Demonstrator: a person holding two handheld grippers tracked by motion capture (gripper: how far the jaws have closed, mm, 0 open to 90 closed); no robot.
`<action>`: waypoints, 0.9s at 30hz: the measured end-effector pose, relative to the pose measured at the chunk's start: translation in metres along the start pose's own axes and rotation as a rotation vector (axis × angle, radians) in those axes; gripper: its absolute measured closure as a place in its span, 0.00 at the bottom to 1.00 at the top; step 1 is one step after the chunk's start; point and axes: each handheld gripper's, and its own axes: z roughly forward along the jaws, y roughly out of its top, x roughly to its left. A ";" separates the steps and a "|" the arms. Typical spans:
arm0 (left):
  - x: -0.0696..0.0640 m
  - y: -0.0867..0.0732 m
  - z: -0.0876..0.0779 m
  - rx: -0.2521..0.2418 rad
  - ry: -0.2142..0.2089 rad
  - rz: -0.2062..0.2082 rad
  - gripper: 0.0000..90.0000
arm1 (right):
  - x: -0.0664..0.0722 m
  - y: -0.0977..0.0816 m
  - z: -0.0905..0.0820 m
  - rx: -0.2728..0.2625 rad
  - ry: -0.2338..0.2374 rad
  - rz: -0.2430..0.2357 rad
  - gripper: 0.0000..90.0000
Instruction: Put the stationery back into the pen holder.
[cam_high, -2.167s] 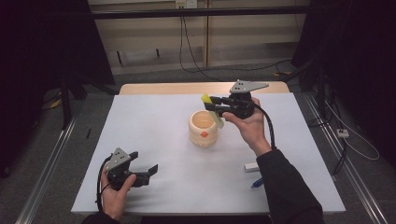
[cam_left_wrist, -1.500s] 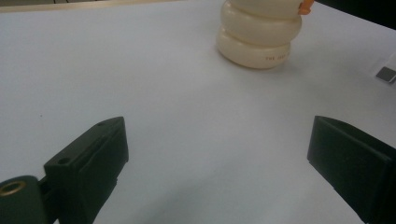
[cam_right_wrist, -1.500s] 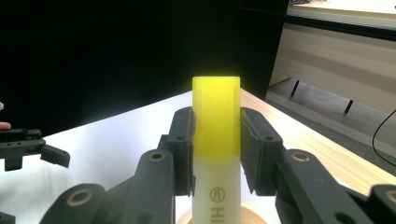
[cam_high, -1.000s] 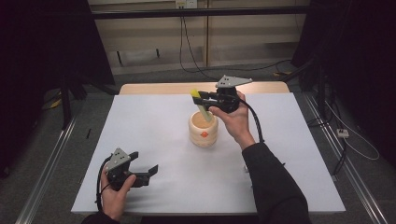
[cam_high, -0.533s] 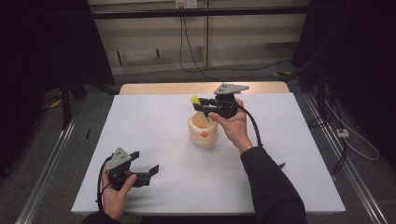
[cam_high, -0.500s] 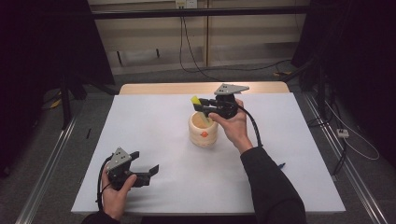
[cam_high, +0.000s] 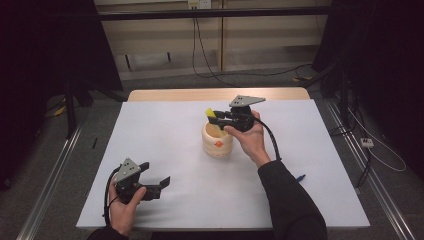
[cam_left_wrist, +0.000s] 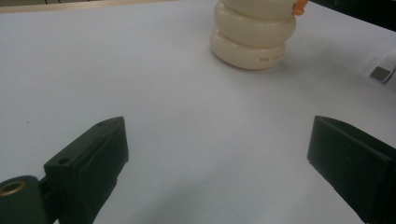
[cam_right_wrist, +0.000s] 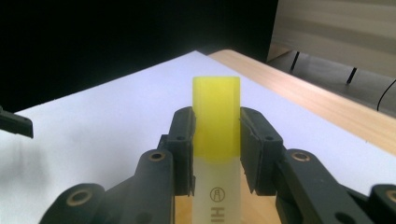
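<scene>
White paper covers the table (cam_high: 165, 130), with one cream ribbed cup (cam_high: 218, 140) near its middle. Two grippers are in view. One yellow-capped marker (cam_right_wrist: 216, 116) is pinched in the right gripper (cam_high: 223, 117), just above the cup's rim. Near the front left corner, the left gripper (cam_high: 152, 181) hangs with jaws spread wide, holding nothing.

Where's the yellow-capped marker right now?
The marker is clamped in the right gripper, held over the cream holder mid-table in the high view.
</scene>
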 end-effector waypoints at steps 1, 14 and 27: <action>-0.001 0.000 0.000 -0.007 0.000 -0.009 0.06 | -0.001 -0.002 0.000 0.006 0.004 0.004 0.75; 0.000 0.000 0.001 0.002 0.000 0.002 0.06 | 0.002 0.008 -0.024 0.031 -0.033 0.007 0.23; -0.001 0.000 0.001 0.005 0.001 0.000 0.06 | 0.001 0.003 -0.060 0.063 -0.046 0.027 0.05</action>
